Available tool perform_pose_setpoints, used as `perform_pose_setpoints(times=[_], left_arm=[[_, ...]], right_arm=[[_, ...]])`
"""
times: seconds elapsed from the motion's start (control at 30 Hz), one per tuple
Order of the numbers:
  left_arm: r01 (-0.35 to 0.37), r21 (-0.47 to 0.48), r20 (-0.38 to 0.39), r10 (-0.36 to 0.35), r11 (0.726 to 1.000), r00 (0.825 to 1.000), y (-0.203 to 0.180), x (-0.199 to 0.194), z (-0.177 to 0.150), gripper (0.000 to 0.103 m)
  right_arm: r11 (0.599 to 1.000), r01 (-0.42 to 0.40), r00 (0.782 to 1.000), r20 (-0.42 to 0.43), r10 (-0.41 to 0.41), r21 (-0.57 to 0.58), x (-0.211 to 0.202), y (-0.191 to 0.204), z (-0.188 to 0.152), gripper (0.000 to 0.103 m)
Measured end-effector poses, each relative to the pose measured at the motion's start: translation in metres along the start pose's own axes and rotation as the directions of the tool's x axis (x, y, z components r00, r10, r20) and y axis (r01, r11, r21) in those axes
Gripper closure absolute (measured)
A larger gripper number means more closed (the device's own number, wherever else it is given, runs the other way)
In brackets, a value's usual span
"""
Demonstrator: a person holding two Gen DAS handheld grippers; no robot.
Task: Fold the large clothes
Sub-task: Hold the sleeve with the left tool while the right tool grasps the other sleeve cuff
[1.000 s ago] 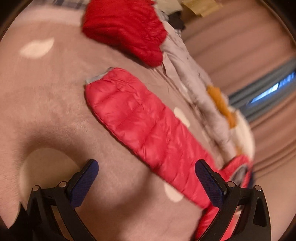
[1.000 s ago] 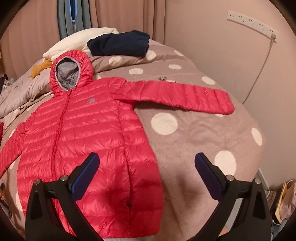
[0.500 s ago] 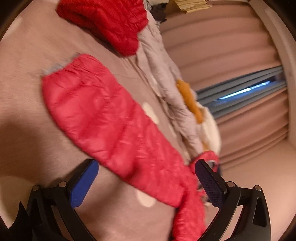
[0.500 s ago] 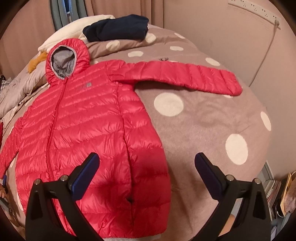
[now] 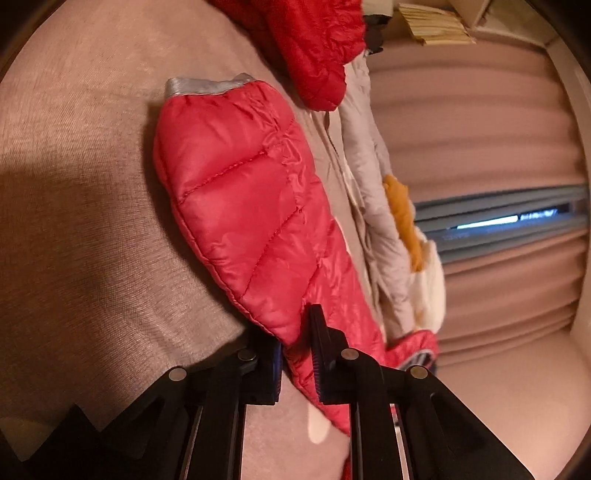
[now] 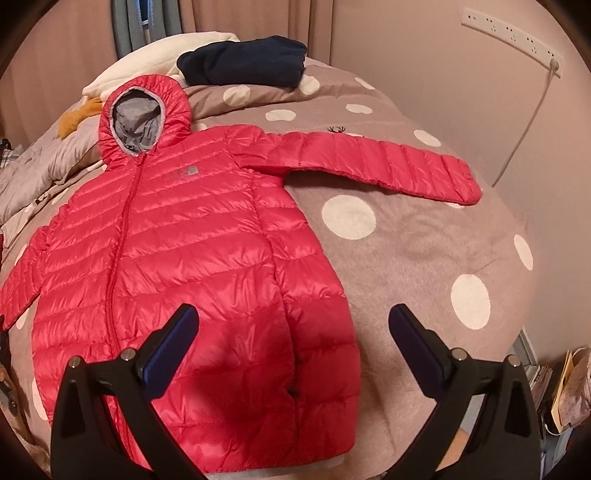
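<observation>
A red hooded puffer jacket (image 6: 192, 236) lies front up and zipped on a taupe blanket with white dots (image 6: 424, 258), both sleeves spread out. Its hood (image 6: 142, 118) has a grey lining. In the left wrist view my left gripper (image 5: 297, 354) is shut on the edge of the jacket's left sleeve (image 5: 240, 206), near its grey-trimmed cuff (image 5: 207, 84). My right gripper (image 6: 291, 350) is open and empty, hovering over the jacket's lower right hem. The right sleeve (image 6: 388, 166) lies straight out to the right.
A folded navy garment (image 6: 243, 62) sits at the head of the bed by a white pillow (image 6: 147, 59). Another red garment (image 5: 306, 40) and grey bedding (image 5: 373, 177) lie left of the jacket. A wall with a power strip (image 6: 513, 35) is to the right, curtains behind.
My left gripper came down on the left sleeve and closed on its edge; it was open before. My right gripper drifted slightly over the jacket's hem and stayed open.
</observation>
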State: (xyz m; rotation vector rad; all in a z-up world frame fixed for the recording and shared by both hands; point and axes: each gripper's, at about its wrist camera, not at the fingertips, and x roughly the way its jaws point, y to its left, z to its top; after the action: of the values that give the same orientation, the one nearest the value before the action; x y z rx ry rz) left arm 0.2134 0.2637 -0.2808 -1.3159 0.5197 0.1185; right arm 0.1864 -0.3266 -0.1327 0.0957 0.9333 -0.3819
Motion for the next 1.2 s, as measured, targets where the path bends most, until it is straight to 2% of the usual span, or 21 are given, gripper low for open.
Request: perform_pose_setpoints(times=[0.13, 0.33, 0.53, 0.7, 0.77, 0.9, 1.0, 1.2], left_arm=[[0.026, -0.025, 0.012, -0.026, 0.999, 1.0, 0.002, 0.001, 0.002, 0.087], [0.044, -0.032, 0.042, -0.043, 0.998, 0.998, 0.006, 0.002, 0.001, 0.087], [-0.004, -0.002, 0.071, 0.004, 1.0, 0.997, 0.004, 0.0, -0.003, 0.088], [-0.033, 0.022, 0.084, 0.031, 0.999, 0.996, 0.002, -0.002, -0.005, 0.088], [-0.106, 0.017, 0.109, 0.104, 0.994, 0.989, -0.001, -0.003, -0.008, 0.091], [-0.209, 0.047, 0.169, 0.199, 0.977, 0.965, -0.011, -0.008, -0.017, 0.091], [-0.219, 0.039, 0.164, 0.21, 0.975, 0.964, -0.009, -0.011, -0.016, 0.092], [-0.236, 0.042, 0.159, 0.227, 0.971, 0.961, -0.006, -0.024, -0.013, 0.092]], right_arm=[[1.0, -0.01, 1.0, -0.001, 0.01, -0.004, -0.005, -0.002, -0.004, 0.0], [0.998, 0.006, 1.0, -0.006, -0.006, 0.064, 0.001, -0.022, -0.004, 0.0], [0.992, 0.022, 1.0, -0.024, -0.019, 0.124, 0.01, -0.034, -0.002, 0.0], [0.986, -0.017, 0.998, -0.054, 0.027, 0.164, 0.023, -0.03, 0.005, 0.0], [0.982, -0.046, 0.997, -0.051, 0.056, 0.184, 0.026, -0.027, 0.005, 0.0], [0.973, -0.102, 0.987, -0.098, 0.125, 0.208, 0.036, -0.02, 0.002, 0.0], [0.963, -0.133, 0.979, -0.118, 0.164, 0.234, 0.039, -0.023, -0.002, 0.0], [0.952, -0.105, 0.983, -0.112, 0.142, 0.287, 0.038, -0.048, -0.006, 0.0]])
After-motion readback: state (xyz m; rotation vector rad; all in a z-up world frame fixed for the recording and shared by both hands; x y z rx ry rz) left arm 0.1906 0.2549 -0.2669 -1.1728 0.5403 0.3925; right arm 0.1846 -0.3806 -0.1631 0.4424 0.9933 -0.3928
